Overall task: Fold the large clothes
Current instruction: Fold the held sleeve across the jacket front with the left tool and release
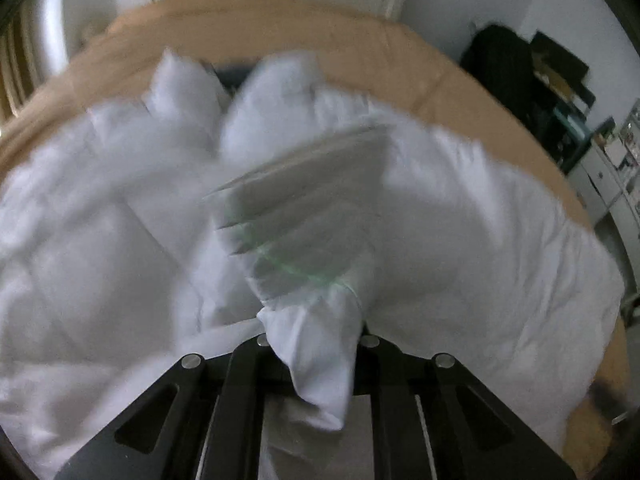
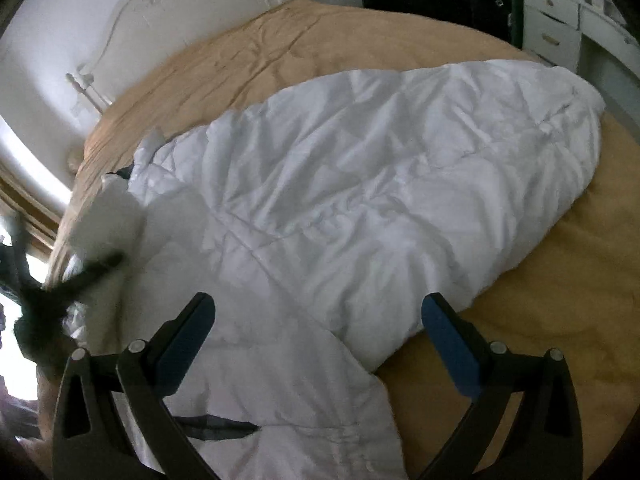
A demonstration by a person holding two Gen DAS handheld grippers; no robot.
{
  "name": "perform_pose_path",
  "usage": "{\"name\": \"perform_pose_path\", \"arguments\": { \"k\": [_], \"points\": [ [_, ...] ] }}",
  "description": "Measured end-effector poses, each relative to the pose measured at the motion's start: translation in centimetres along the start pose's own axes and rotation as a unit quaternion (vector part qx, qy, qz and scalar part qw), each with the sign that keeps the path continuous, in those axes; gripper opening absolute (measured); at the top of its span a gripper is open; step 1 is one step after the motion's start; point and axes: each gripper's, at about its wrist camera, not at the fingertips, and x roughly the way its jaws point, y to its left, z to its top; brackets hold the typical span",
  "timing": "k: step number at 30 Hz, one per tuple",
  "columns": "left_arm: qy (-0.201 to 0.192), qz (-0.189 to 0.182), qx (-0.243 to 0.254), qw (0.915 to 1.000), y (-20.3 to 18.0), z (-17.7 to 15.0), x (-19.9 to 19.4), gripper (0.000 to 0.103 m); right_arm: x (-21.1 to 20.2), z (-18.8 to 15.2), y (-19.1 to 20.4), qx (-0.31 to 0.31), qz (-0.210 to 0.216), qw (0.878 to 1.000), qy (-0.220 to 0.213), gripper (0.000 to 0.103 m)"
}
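A large white quilted coat [image 2: 360, 184] lies spread on a bed with a tan cover [image 2: 248, 52]. My left gripper [image 1: 316, 344] is shut on a bunched fold of the white coat [image 1: 316, 360], which hangs between its fingers; the left wrist view is motion-blurred. The coat's body [image 1: 480, 216] spreads beyond it. My right gripper [image 2: 318, 312] is open and empty, hovering above the coat's near edge. The left gripper [image 2: 52, 296] shows blurred at the left of the right wrist view, holding white fabric [image 2: 108, 216].
A white headboard [image 2: 140, 8] stands behind the bed. White drawers [image 2: 556, 28] and dark shelving [image 1: 560, 92] stand by the far side. Bare tan bedcover [image 2: 560, 300] lies to the right of the coat. A dark strap [image 2: 224, 428] lies on the coat's near part.
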Motion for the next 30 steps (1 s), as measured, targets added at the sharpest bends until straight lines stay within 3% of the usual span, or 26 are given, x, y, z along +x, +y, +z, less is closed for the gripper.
{"name": "perform_pose_path", "arguments": {
  "k": [3,5,8,10,12,14,16,18,19,21,22,24,26,28,30],
  "points": [
    [-0.023,-0.003,0.008,0.9997,0.1,-0.2,0.4,0.013,-0.8,2.1,2.2,-0.033,0.036,0.999,-0.015,0.103],
    [-0.013,-0.018,0.002,0.9998,-0.3,-0.5,0.0,0.020,-1.2,3.8,4.2,-0.050,0.052,0.997,-0.020,0.103],
    [0.039,-0.071,-0.028,0.9964,-0.7,0.4,-0.5,0.048,-2.0,5.6,6.4,-0.078,0.057,0.995,-0.030,0.103],
    [0.050,-0.105,-0.055,0.9918,-0.2,1.1,-2.4,0.074,-2.5,6.6,7.6,-0.093,0.050,0.994,-0.040,0.103],
    [0.045,-0.131,-0.061,0.9885,-0.4,1.3,-5.4,0.082,-2.9,7.1,8.3,-0.101,0.039,0.993,-0.046,0.103],
    [0.041,-0.143,-0.046,0.9878,0.3,2.7,-8.0,0.082,-3.4,7.5,8.6,-0.097,0.037,0.993,-0.051,0.103],
    [0.018,-0.108,-0.029,0.9936,2.5,4.6,-10.8,0.082,-3.7,7.4,9.1,-0.094,0.054,0.993,-0.051,0.103],
    [-0.015,-0.016,-0.009,0.9997,5.0,5.3,-12.9,0.085,-3.4,7.2,10.4,-0.105,0.065,0.991,-0.046,0.102],
    [-0.033,0.044,0.009,0.9984,6.3,5.3,-13.5,0.085,-3.1,6.8,12.1,-0.123,0.067,0.989,-0.044,0.102],
    [-0.050,0.135,0.030,0.9891,8.8,4.5,-13.4,0.085,-2.4,5.8,15.3,-0.157,0.091,0.982,-0.043,0.091],
    [-0.047,0.164,0.030,0.9849,10.3,3.8,-12.7,0.085,-2.1,5.3,16.8,-0.170,0.113,0.978,-0.040,0.089],
    [-0.024,0.190,0.028,0.9811,12.7,2.2,-10.2,0.085,-0.7,4.0,20.6,-0.203,0.159,0.966,-0.020,0.080],
    [0.006,0.211,0.027,0.9770,14.1,1.1,-7.3,0.085,1.7,2.8,23.4,-0.229,0.173,0.958,0.004,0.076],
    [0.030,0.211,0.012,0.9770,15.6,-0.2,-5.4,0.087,5.0,1.7,24.6,-0.241,0.150,0.958,0.042,0.068],
    [0.025,0.189,-0.014,0.9815,16.8,-0.8,-4.4,0.092,7.5,0.9,23.4,-0.240,0.100,0.964,0.060,0.065]
  ]
}}
